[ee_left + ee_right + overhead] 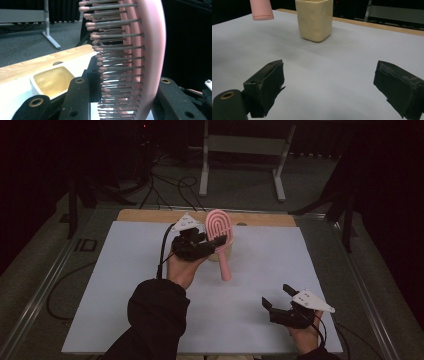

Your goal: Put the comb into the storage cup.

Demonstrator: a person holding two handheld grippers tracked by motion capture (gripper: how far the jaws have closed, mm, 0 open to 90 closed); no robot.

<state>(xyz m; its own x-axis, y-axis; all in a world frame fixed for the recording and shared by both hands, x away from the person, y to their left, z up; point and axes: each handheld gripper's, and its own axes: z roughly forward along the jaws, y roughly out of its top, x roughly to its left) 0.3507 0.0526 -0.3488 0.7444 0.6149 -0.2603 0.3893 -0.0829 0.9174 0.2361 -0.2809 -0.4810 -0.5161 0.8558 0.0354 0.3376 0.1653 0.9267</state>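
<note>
Ideally, the left claw, clenched on the pink hairbrush, lowers its handle straight into the cream cup just beneath, right claw released.

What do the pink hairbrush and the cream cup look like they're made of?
Pink hairbrush, gripped in the left tool: looks like smooth matte moulded plastic; the thin bristles with rounded tips also seem plastic. Cream cup: probably glazed ceramic, going by its thick rim, slightly uneven walls and soft sheen, though glossy plastic can't be ruled out.
</note>
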